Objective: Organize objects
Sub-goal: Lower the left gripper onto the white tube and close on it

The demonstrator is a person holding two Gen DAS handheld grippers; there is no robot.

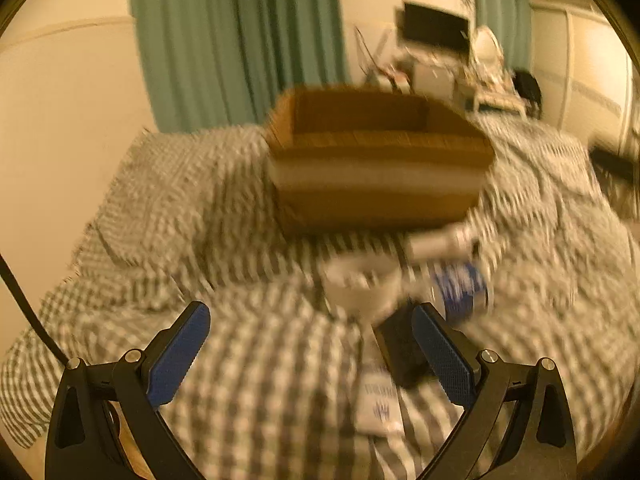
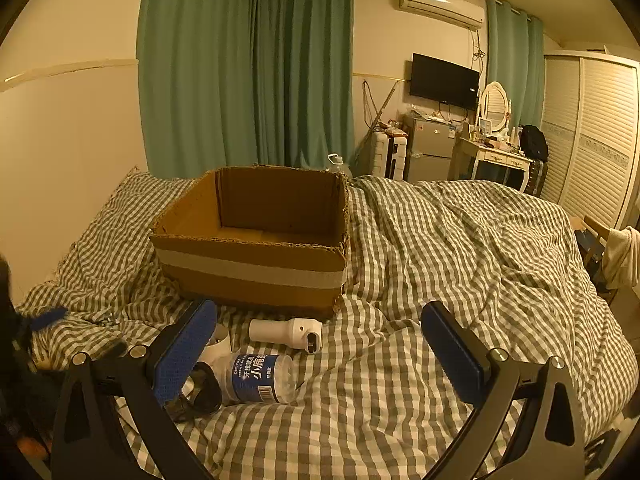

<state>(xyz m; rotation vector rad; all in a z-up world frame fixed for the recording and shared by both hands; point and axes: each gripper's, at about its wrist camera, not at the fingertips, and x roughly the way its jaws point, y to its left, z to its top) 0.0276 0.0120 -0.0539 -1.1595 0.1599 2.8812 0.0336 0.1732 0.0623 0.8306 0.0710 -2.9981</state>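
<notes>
Right wrist: corrugated cardboard box [image 2: 256, 240], square, on checked quilt [image 2: 460, 248]

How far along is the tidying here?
Nothing looks done: the open brown cardboard box shows no items inside. Both grippers, left and right, are open and hold nothing. Left: the white cylindrical device and clear blue-labelled bottle on the checked bedspread.
</notes>
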